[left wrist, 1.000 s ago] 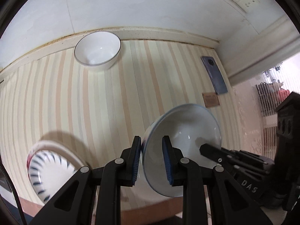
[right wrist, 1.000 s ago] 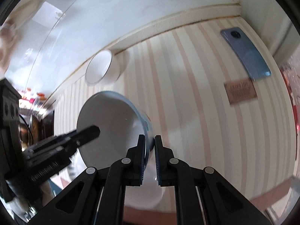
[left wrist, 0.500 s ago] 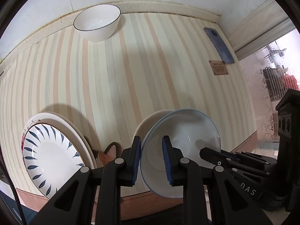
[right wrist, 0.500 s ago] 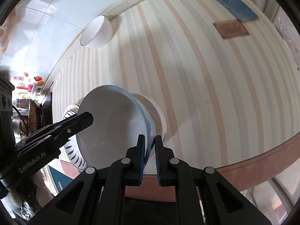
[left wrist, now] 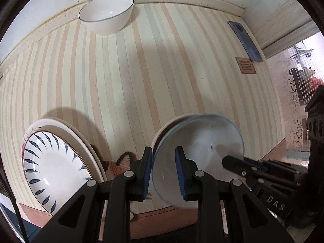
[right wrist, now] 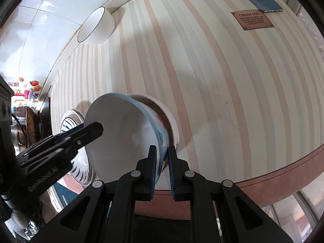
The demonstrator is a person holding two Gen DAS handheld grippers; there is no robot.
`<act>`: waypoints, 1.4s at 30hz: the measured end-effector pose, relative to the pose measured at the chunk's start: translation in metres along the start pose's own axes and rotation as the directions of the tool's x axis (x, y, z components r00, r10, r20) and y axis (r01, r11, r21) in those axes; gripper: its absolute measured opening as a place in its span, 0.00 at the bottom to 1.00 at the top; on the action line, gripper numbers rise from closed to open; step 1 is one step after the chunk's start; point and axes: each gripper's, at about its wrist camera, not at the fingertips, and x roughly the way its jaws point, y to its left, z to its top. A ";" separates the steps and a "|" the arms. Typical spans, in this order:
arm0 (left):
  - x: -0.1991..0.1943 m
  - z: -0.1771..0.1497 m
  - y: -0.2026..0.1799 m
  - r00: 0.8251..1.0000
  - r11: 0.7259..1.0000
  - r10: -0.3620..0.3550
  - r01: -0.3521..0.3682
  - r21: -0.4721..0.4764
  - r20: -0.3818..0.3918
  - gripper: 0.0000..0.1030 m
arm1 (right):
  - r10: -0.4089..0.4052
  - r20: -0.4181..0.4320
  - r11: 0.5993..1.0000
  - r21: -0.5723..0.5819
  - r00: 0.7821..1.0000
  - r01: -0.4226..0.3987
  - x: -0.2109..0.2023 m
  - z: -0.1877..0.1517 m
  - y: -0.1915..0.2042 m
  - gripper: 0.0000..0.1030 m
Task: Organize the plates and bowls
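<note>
Both grippers grip one blue-rimmed white bowl [left wrist: 200, 141] by opposite rims. My left gripper [left wrist: 163, 172] is shut on its left rim. My right gripper [right wrist: 162, 166] is shut on its right rim, where the bowl [right wrist: 125, 133] shows a flower print outside. The bowl is tilted and sits in or just above a second white bowl [right wrist: 170, 117] on the striped counter [left wrist: 131, 77]. A stack of plates, the top one with blue leaf marks [left wrist: 52, 162], lies to the left. Another white bowl [left wrist: 106, 18] stands at the back wall.
A blue phone [left wrist: 245, 40] and a brown label [left wrist: 247, 64] lie at the back right of the counter. The counter's brown front edge [right wrist: 283, 170] runs close below the bowls. A small patterned object [left wrist: 121, 163] lies between the plates and the bowls.
Both grippers have carried the blue-rimmed bowl down and toward the counter's front, onto or just over the second white bowl. The plate stack has come into view on the left.
</note>
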 end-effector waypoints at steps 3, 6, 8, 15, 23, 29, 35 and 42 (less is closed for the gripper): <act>0.003 -0.001 0.002 1.000 1.000 -0.004 0.004 0.005 -0.011 0.20 | -0.018 -0.013 1.000 -0.009 1.000 0.018 0.001 0.003 0.000 0.15; -0.002 -0.001 0.006 0.999 1.000 -0.030 0.030 -0.007 -0.020 0.20 | 0.002 -0.030 1.000 0.010 1.000 -0.002 0.001 0.008 -0.003 0.14; -0.015 0.002 0.012 0.999 0.999 -0.044 0.044 -0.025 0.001 0.21 | 0.009 -0.038 1.000 0.024 0.999 -0.008 0.000 0.009 -0.006 0.14; -0.072 0.060 0.069 0.985 0.980 -0.027 0.060 -0.188 0.169 0.27 | 0.057 0.050 0.998 0.034 0.997 -0.058 -0.048 0.037 -0.002 0.17; -0.052 0.152 0.154 0.975 0.923 0.054 0.034 -0.383 0.216 0.27 | 0.128 0.132 0.990 -0.083 0.983 -0.117 -0.051 0.137 0.062 0.42; -0.003 0.194 0.175 0.987 0.916 0.023 0.043 -0.398 0.160 0.27 | 0.132 0.127 0.987 -0.110 0.983 -0.118 0.016 0.232 0.110 0.42; 0.022 0.212 0.169 0.990 0.940 0.004 0.044 -0.338 0.140 0.27 | 0.129 0.085 0.987 -0.112 0.988 -0.119 0.062 0.274 0.131 0.41; 0.026 0.222 0.160 0.988 0.951 0.027 0.021 -0.307 0.151 0.22 | 0.075 0.080 0.985 -0.159 0.994 -0.061 0.083 0.283 0.139 0.18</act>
